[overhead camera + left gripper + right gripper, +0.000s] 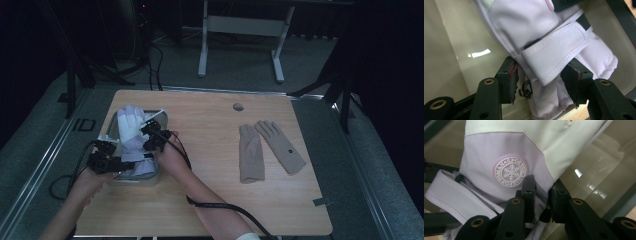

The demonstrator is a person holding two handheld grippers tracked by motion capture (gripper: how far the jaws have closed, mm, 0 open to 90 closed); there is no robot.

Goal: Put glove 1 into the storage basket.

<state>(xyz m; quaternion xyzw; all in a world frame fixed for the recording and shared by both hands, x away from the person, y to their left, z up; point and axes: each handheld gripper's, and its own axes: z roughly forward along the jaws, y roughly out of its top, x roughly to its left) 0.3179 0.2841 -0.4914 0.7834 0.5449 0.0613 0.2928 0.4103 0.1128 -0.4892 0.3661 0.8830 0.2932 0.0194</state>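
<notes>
While the right gripper (pixel 541 192) pinches the glove (pixel 131 131) mid-body, the left gripper (pixel 541 82) stands spread around its cuff, glove lengthwise in the tray (pixel 162 120).

The middle of the desk (pixel 210 165) lies bare, so a hand could pass freely between the tray (pixel 161 120) at the left and the pair of beige gloves (pixel 267 147) at the right; inside the tray the white ski glove (pixel 131 132) crowds both tongs against the walls
</notes>
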